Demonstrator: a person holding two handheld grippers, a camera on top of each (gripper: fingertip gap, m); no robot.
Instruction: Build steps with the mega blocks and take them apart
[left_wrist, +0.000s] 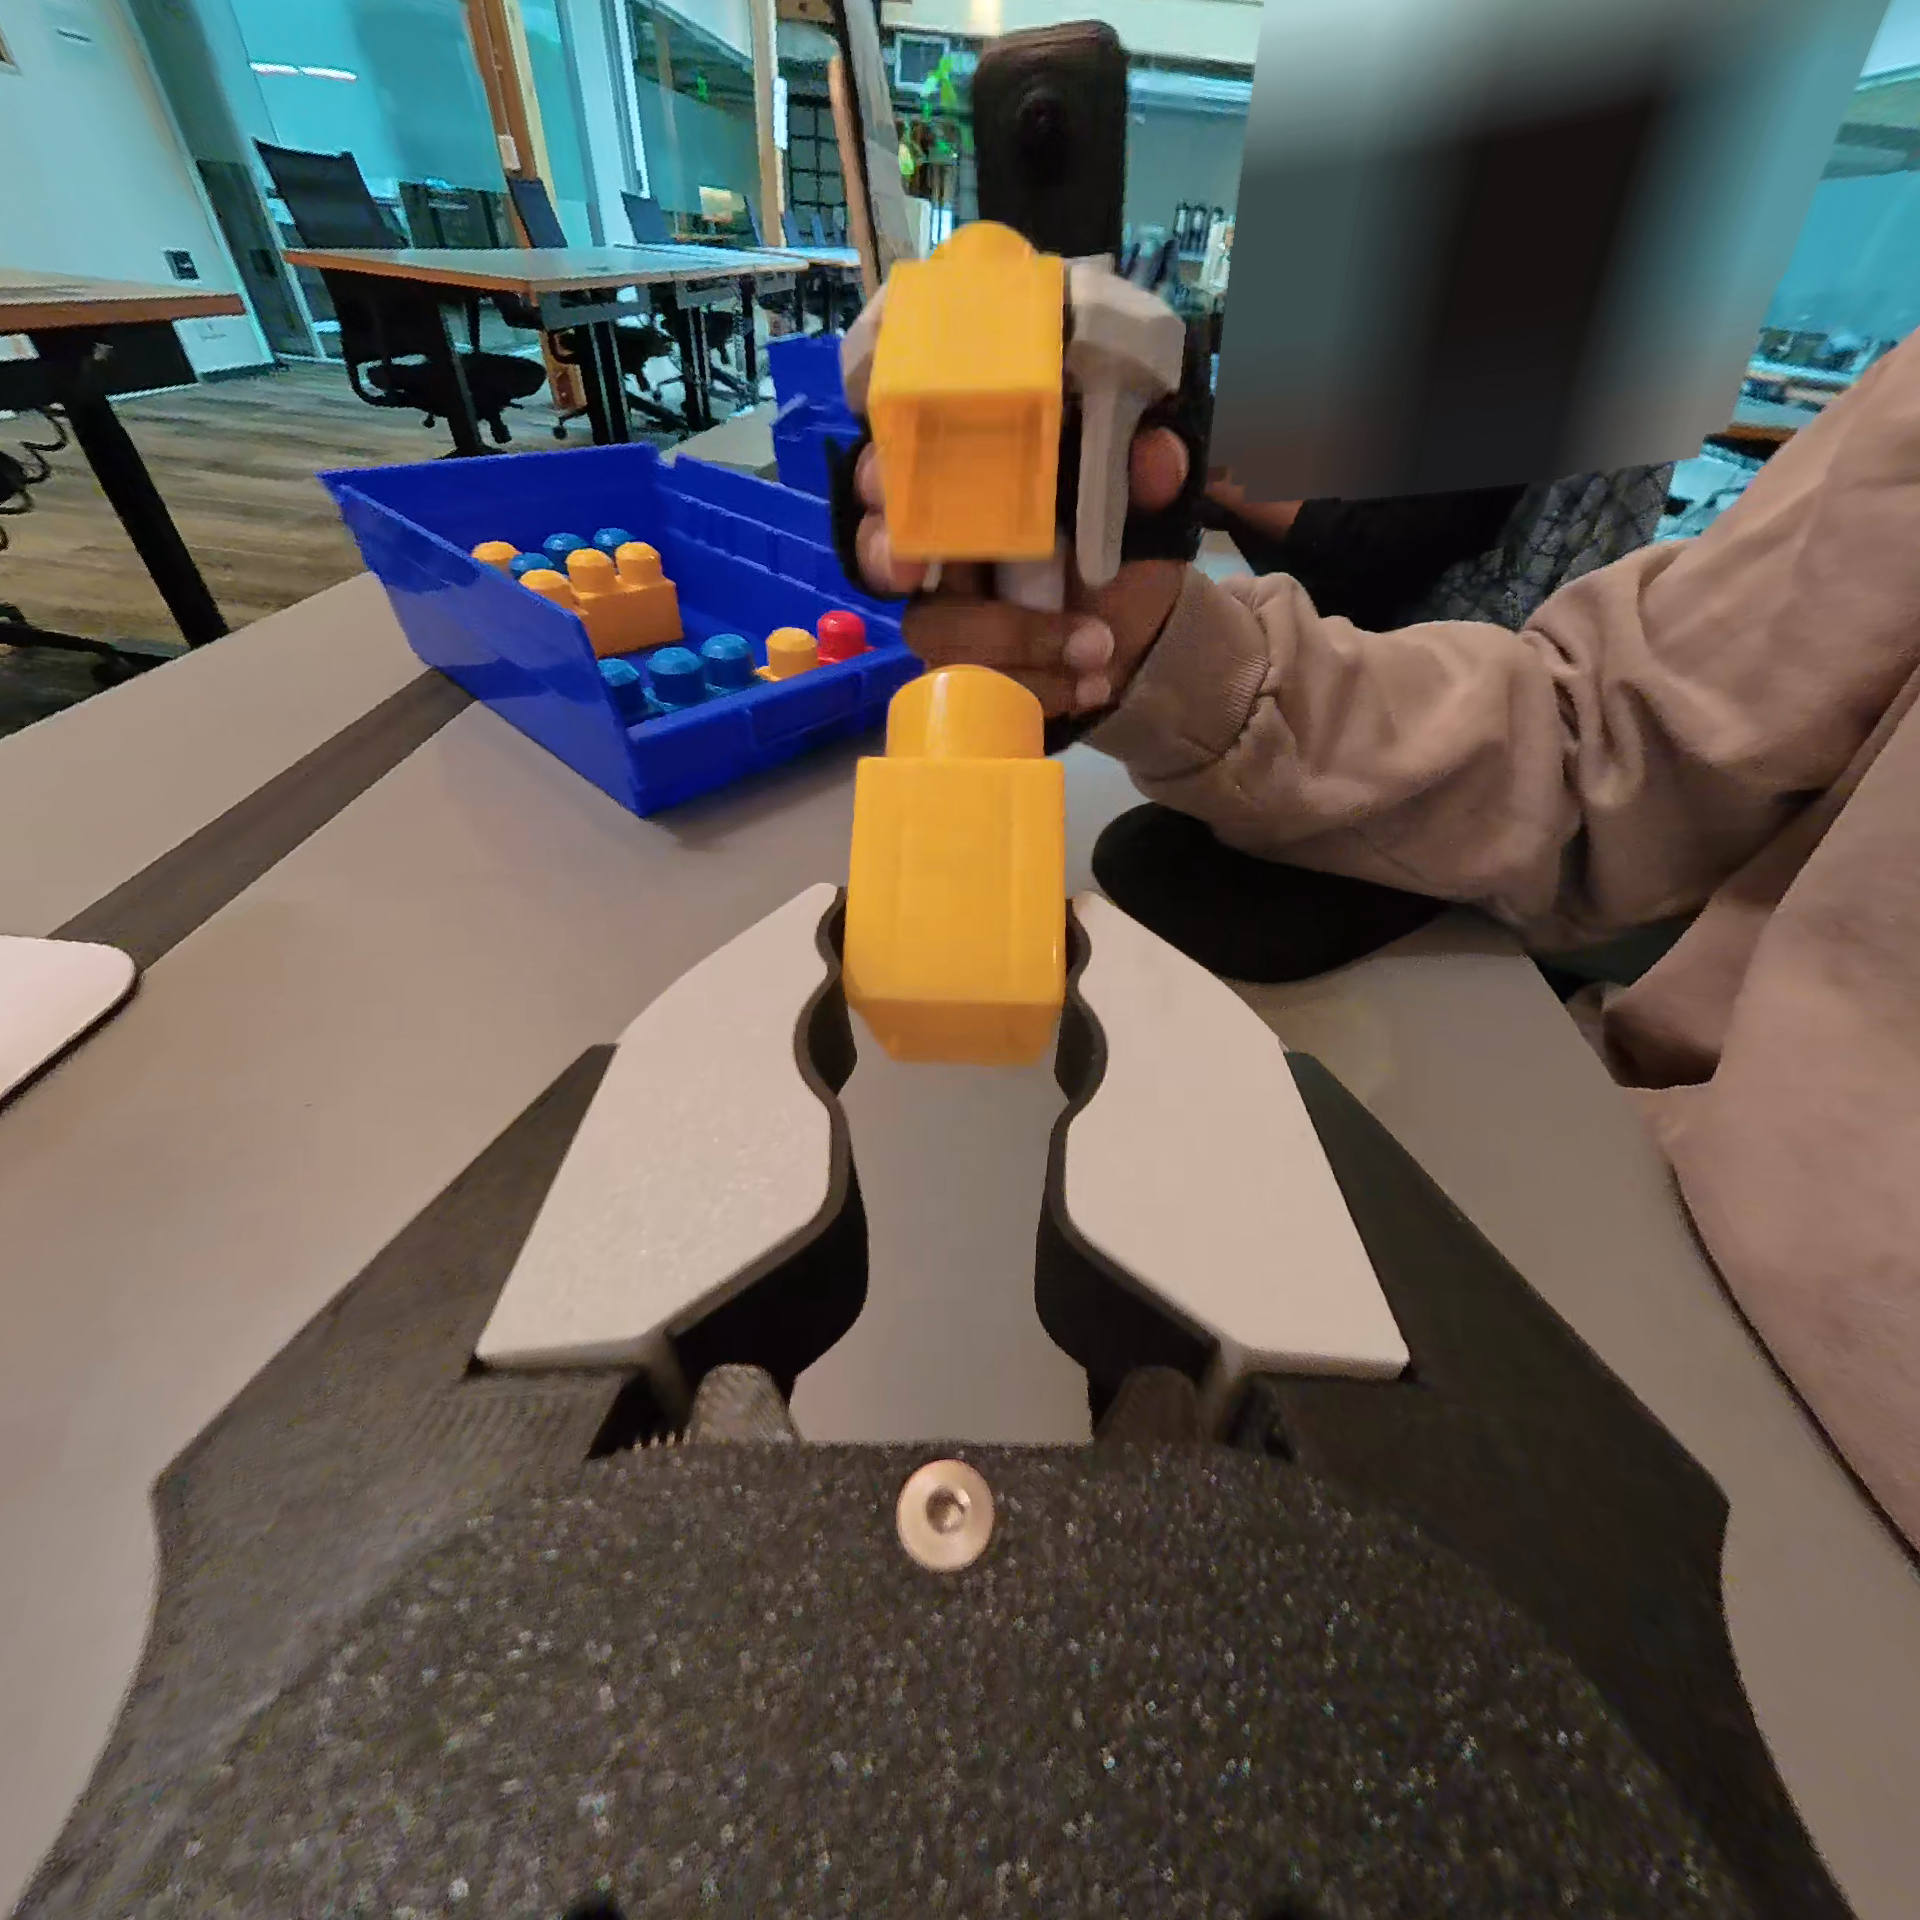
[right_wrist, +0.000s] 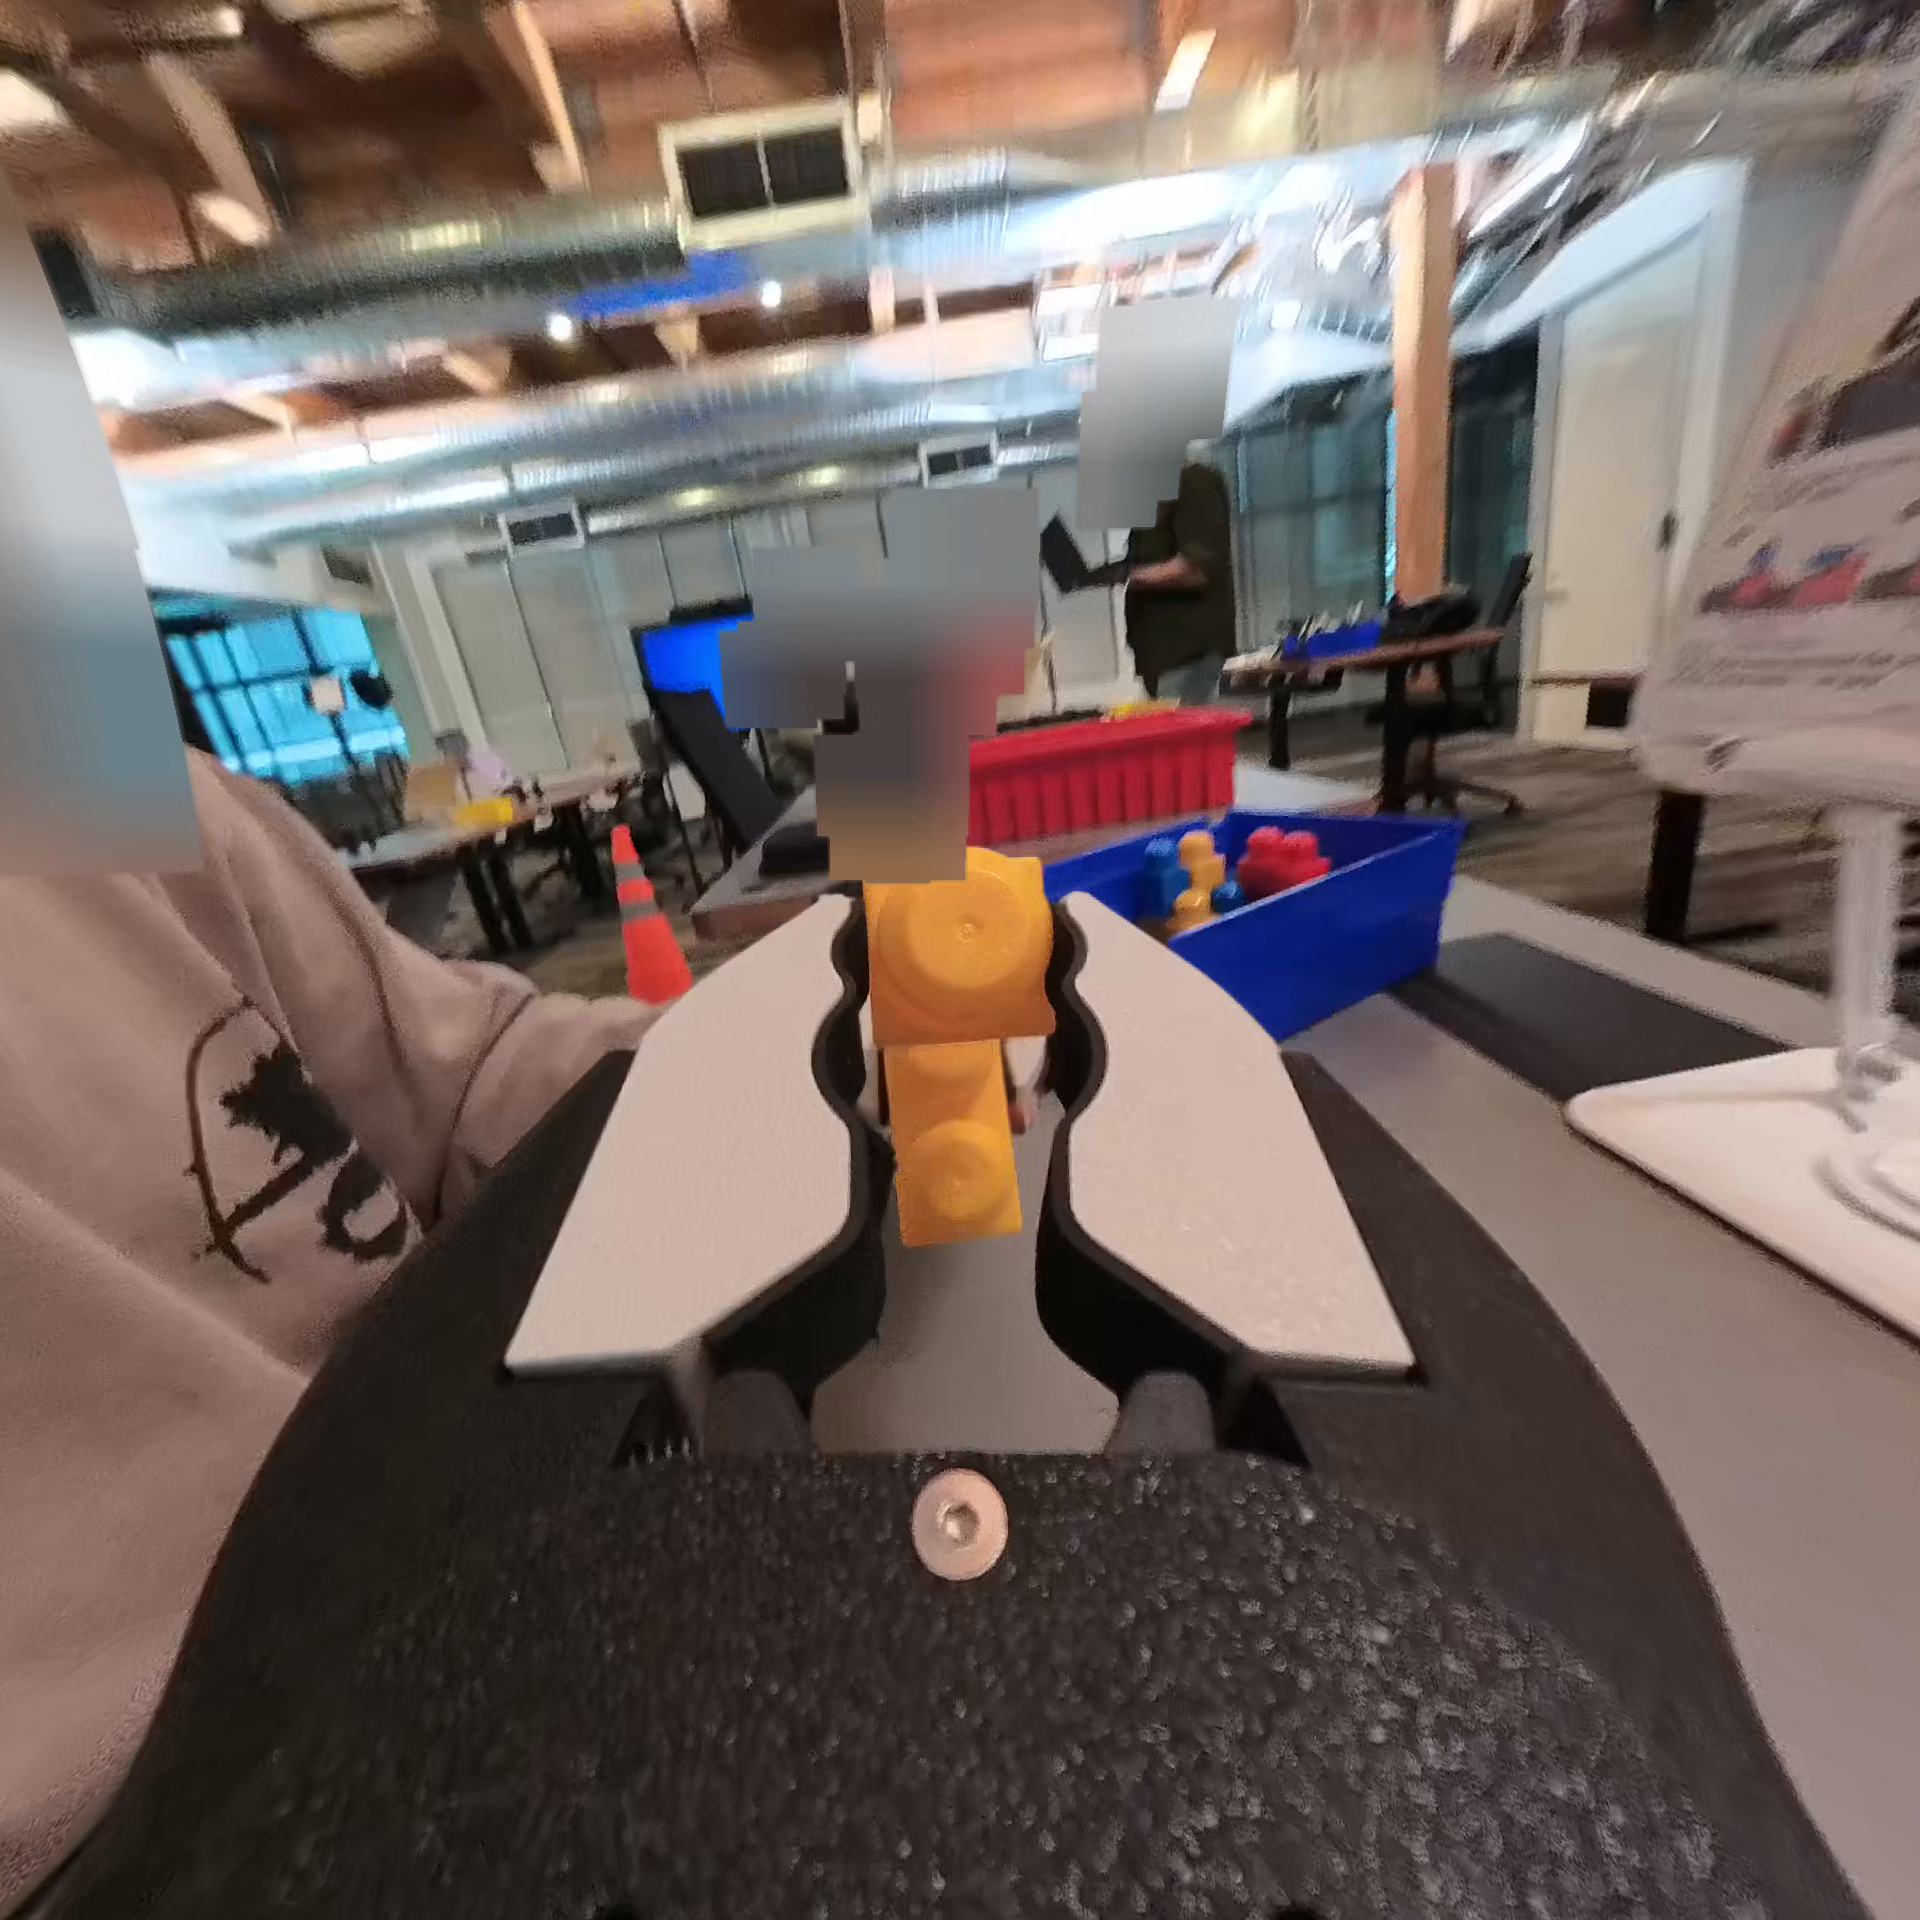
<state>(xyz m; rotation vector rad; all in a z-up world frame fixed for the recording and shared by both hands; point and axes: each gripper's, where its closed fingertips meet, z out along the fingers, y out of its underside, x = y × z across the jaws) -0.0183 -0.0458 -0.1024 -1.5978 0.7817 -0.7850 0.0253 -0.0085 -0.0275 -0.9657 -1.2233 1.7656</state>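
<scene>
You have one yellow block pinched at the tips of your left hand-held gripper, its single stud pointing away from you and its body raised clear of the grey worktop. Just beyond it, apart by a small gap, a second yellow block is clamped in your right hand-held gripper, with its hollow underside turned toward the first block's stud. From the right wrist view, that same second block sits between the right pair of pale fingers stud-side toward the camera, and the other yellow piece shows lower down behind it (how the two line up there is hard to judge). Your sleeve in beige fabric runs in from the right, forearm resting near a dark pad. Farther left on the worktop stands a blue bin holding loose yellow, blue and red blocks. A white mat lies at the left edge.
</scene>
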